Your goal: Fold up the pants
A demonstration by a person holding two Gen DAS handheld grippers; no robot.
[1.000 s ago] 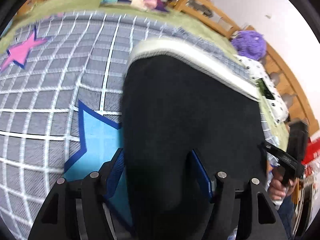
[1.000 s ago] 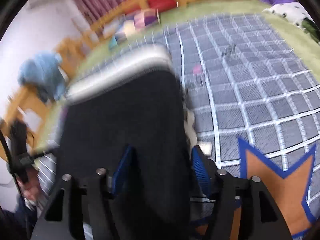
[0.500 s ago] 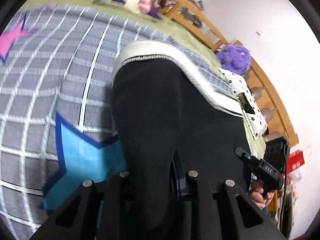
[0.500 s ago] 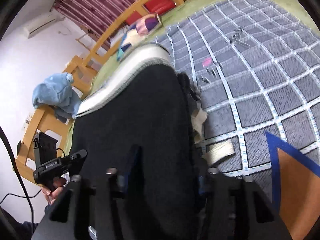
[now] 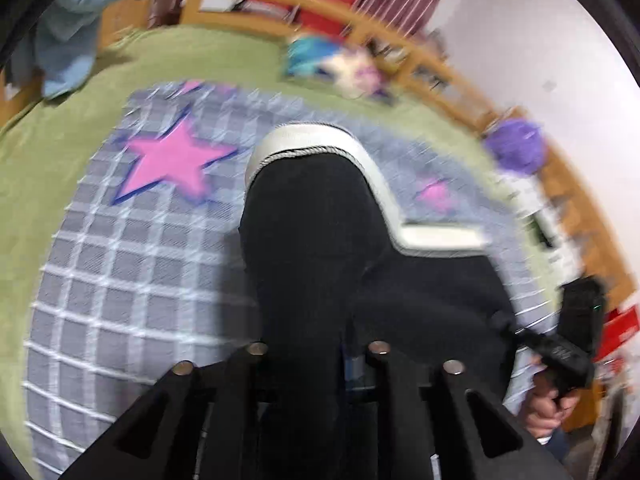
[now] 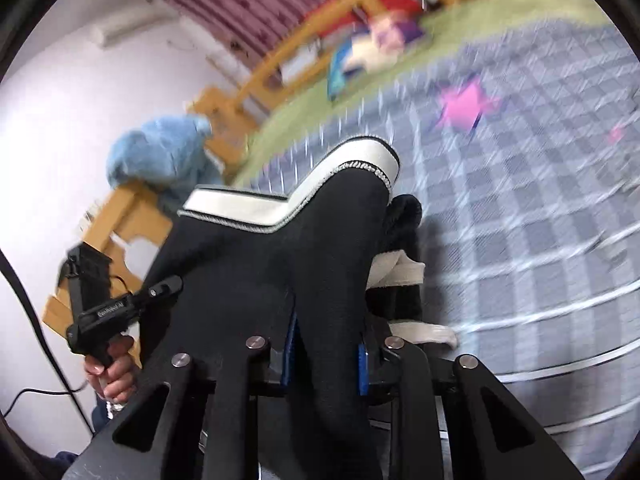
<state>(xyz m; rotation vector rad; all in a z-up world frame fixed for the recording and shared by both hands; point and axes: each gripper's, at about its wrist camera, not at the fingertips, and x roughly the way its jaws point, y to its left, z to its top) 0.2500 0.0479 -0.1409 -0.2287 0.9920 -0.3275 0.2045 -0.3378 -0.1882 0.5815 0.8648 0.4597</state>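
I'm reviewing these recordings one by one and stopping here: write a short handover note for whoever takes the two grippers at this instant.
Left gripper: fingers around a bunch of the black pants; its jaws are opening slightly.
Right gripper: blue-padded fingers around another bunch of the same pants; its jaws are closing.
Pants: raised at the near end between both grippers, white waistband at the far end over the checked star blanket. The frames are blurred by motion.
Done: both ends gripped and lifted.
Left: bring the held end over toward the waistband, lay it flat, release, then make any further fold.
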